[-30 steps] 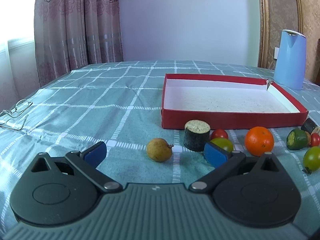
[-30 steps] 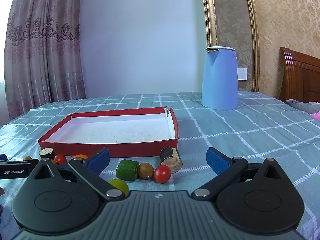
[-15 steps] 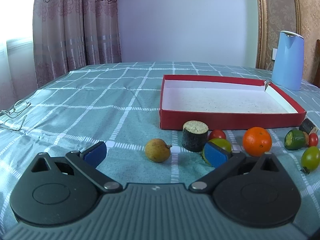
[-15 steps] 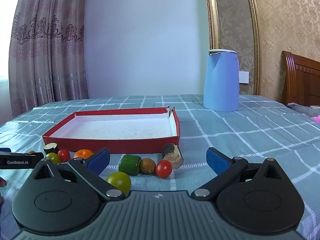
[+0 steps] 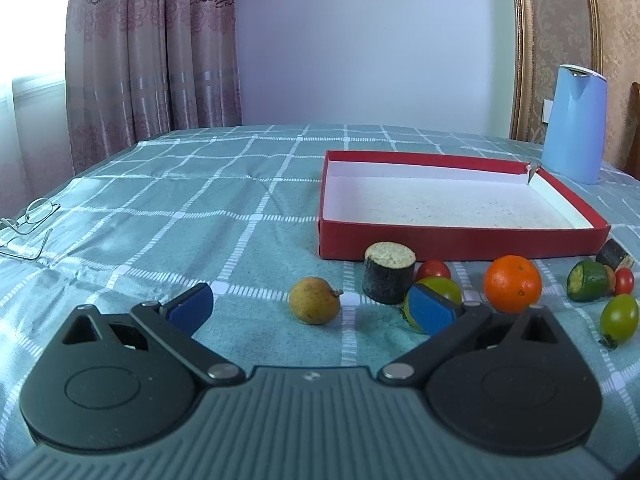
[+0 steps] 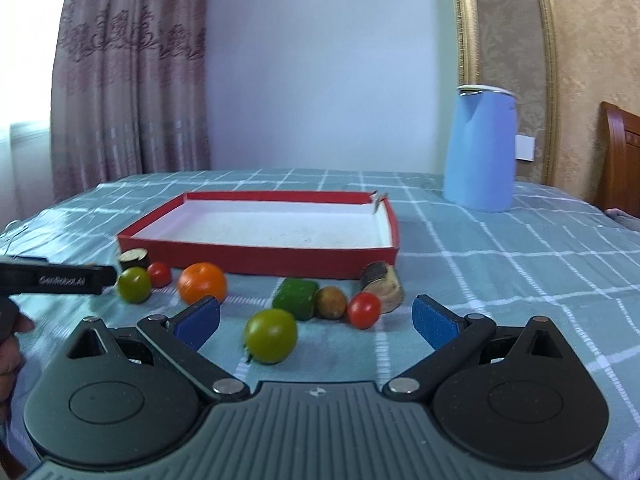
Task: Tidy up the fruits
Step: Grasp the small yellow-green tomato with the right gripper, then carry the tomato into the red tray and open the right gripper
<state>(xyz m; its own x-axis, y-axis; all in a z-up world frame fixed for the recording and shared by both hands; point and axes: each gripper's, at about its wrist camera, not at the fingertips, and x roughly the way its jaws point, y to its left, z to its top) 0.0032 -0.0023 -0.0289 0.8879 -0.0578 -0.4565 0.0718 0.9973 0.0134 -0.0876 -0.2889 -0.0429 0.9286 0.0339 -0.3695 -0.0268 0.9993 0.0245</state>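
Left tongs: apart; brown fruit between pads
Right tongs: apart; green tomato between pads

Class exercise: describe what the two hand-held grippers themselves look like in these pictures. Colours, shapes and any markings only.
Both match. The left gripper and right gripper each have a ribbed grey body, two round black discs, and black arms with silver pins that carry blue pads on the jaws. A small pale logo sits mid-body. Seen side-on from the right camera, the left gripper shows white "GenRobot.AI" lettering. No cables show.
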